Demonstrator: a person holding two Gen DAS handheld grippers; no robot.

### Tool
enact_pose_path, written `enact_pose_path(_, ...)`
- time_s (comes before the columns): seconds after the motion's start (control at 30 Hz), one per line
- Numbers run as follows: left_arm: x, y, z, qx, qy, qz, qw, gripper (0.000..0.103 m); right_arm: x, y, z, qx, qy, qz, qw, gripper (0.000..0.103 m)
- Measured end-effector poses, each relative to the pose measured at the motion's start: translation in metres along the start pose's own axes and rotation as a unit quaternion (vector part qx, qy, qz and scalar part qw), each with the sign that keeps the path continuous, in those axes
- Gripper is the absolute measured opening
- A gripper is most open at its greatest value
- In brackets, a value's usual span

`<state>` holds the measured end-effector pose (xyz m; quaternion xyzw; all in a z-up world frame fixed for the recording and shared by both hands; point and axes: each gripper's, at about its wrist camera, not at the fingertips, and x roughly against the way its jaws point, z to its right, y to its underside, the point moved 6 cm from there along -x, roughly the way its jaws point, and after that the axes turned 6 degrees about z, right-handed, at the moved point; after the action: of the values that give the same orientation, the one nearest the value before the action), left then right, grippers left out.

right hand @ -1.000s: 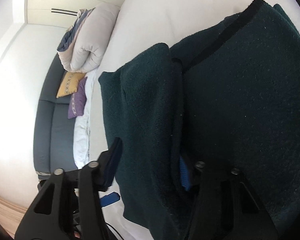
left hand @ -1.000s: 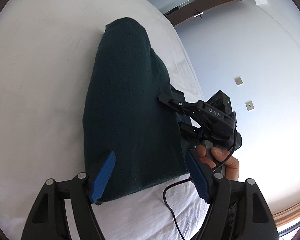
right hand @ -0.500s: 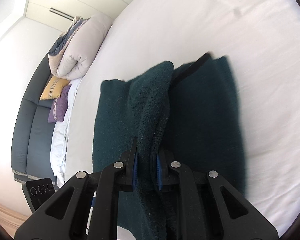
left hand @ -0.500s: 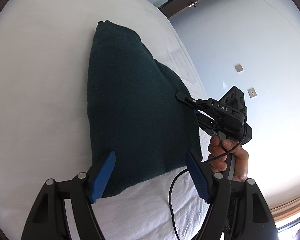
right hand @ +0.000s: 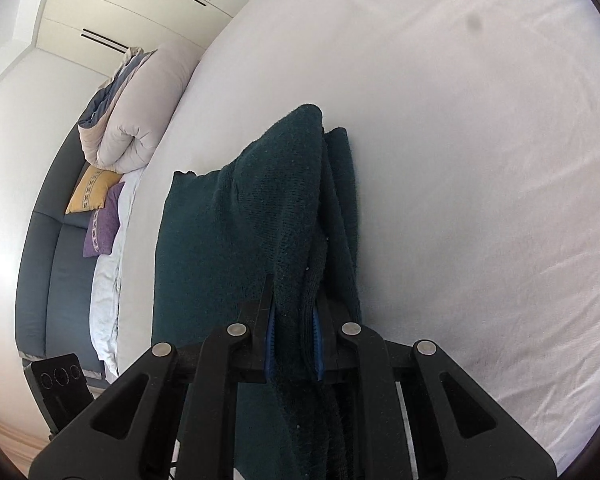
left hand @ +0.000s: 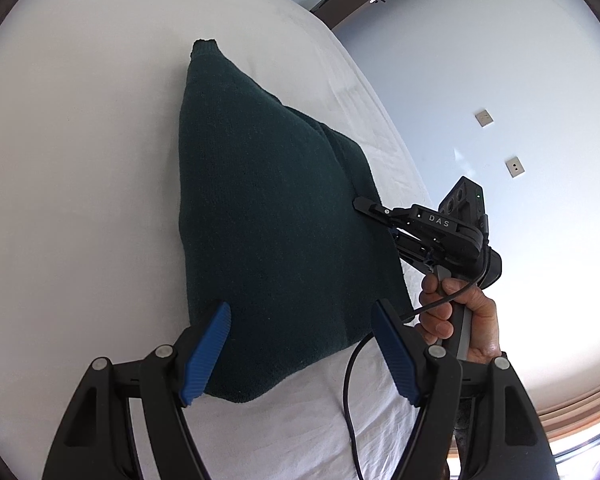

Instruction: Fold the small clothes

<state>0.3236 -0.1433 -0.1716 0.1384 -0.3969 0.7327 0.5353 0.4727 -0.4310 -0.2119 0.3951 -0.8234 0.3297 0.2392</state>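
Note:
A dark green knitted garment (left hand: 276, 216) lies on the white bed sheet (left hand: 80, 152), folded into a rough triangle. My left gripper (left hand: 300, 352) hovers open over its near edge, blue pads (left hand: 206, 354) apart and gripping nothing. In the left wrist view my right gripper (left hand: 364, 206) pinches the garment's right edge, with a hand on its handle. In the right wrist view the right gripper (right hand: 294, 330) is shut on a bunched fold of the green garment (right hand: 260, 220), which rises off the bed between the pads.
A rolled duvet (right hand: 140, 108), a yellow cushion (right hand: 92, 192) and a purple cushion (right hand: 104, 224) sit on a grey sofa (right hand: 48, 272) beyond the bed's left edge. A black cable (left hand: 352, 380) trails from the right gripper. A white wall with sockets (left hand: 514, 166) stands at right.
The right gripper closed on the garment's fold and pulled it toward the right. The garment shifted from a long shape to a wider triangle. The left gripper drew back, still open.

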Motion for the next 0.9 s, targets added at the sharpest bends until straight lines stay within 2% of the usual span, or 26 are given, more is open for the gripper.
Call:
enact_pose_path(0.13, 0.000, -0.001, -0.004, -0.016, -0.018, 0.008, 0.9997, 0.074, 0.005, 0.009, 0.007, -0.034, -0.023, -0.005, 0.999, 0.018)
enact_pose_path(0.27, -0.002, -0.003, -0.007, -0.019, -0.024, 0.011, 0.9995, 0.074, 0.041, 0.042, -0.004, -0.027, -0.036, -0.001, 0.999, 0.026)
enact_pose_path(0.4, -0.004, -0.006, 0.000, -0.046, -0.040, 0.016, 0.9980, 0.074, 0.057, 0.078, -0.004, -0.006, -0.016, -0.013, 1.000, 0.027)
enact_pose_path(0.47, -0.004, -0.008, 0.007, -0.062, -0.045, 0.018, 0.9969, 0.069, 0.063, 0.091, 0.006, 0.005, 0.003, -0.015, 1.000, 0.021)
enact_pose_path(0.5, -0.004, -0.010, 0.010, -0.069, -0.048, 0.018, 0.9962, 0.067, 0.065, 0.094, 0.012, 0.001, 0.007, -0.013, 1.000, 0.011)
enact_pose_path(0.57, -0.004, -0.013, 0.015, -0.084, -0.055, 0.023, 0.9946, 0.066, 0.072, 0.098, 0.022, -0.015, 0.002, -0.004, 1.000, 0.009)
enact_pose_path(0.67, -0.013, -0.024, 0.023, -0.115, -0.072, 0.028, 0.9903, 0.057, 0.078, 0.107, 0.029, -0.012, 0.001, 0.003, 1.000, 0.008)
enact_pose_path(0.73, -0.022, -0.034, 0.025, -0.130, -0.086, 0.033, 0.9872, 0.041, 0.079, 0.112, 0.035, -0.012, 0.000, 0.003, 1.000, 0.007)
enact_pose_path(0.77, -0.028, -0.041, 0.025, -0.137, -0.095, 0.036, 0.9853, 0.038, 0.079, 0.113, 0.038, -0.013, -0.001, 0.004, 1.000, 0.007)
enact_pose_path(0.83, -0.039, -0.052, 0.023, -0.149, -0.112, 0.037, 0.9818, 0.024, 0.082, 0.117, 0.041, -0.014, -0.002, 0.009, 1.000, 0.007)
enact_pose_path(0.9, -0.052, -0.057, 0.017, -0.159, -0.126, 0.033, 0.9787, 0.020, 0.085, 0.121, 0.045, -0.013, -0.004, 0.012, 1.000, 0.007)
